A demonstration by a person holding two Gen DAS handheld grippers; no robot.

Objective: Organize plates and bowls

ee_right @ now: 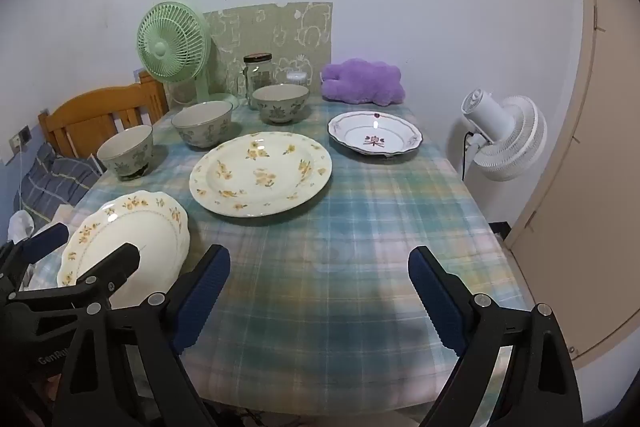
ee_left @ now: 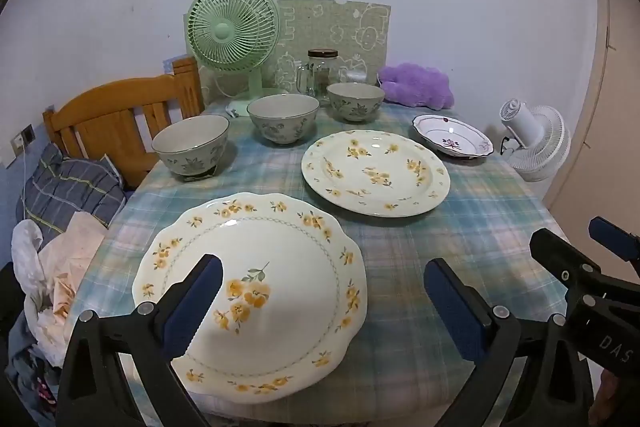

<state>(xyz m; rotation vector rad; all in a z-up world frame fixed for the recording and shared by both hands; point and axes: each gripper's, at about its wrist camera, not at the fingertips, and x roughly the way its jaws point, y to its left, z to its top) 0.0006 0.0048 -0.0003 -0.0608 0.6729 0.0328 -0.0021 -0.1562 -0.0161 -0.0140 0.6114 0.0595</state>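
Note:
On the plaid table, a scalloped cream plate with yellow flowers [ee_left: 256, 291] lies at the front left, under my open left gripper [ee_left: 324, 281]. A round yellow-flowered plate [ee_left: 376, 173] lies in the middle; a white plate with a purple flower [ee_left: 452, 141] sits far right. Three grey-green floral bowls [ee_left: 191, 149] [ee_left: 283, 119] [ee_left: 355, 102] line the back left. In the right wrist view, my open, empty right gripper [ee_right: 320, 277] hovers over bare cloth at the front, right of the scalloped plate [ee_right: 132, 231]. The round plate [ee_right: 260, 173] lies ahead of it.
A green fan [ee_left: 234, 27], a glass jar [ee_left: 322, 73] and a purple plush [ee_left: 418, 85] stand along the back edge. A white fan [ee_right: 500, 135] stands off the table's right side. A wooden chair [ee_left: 116, 123] and piled cloth [ee_left: 52, 267] are at the left.

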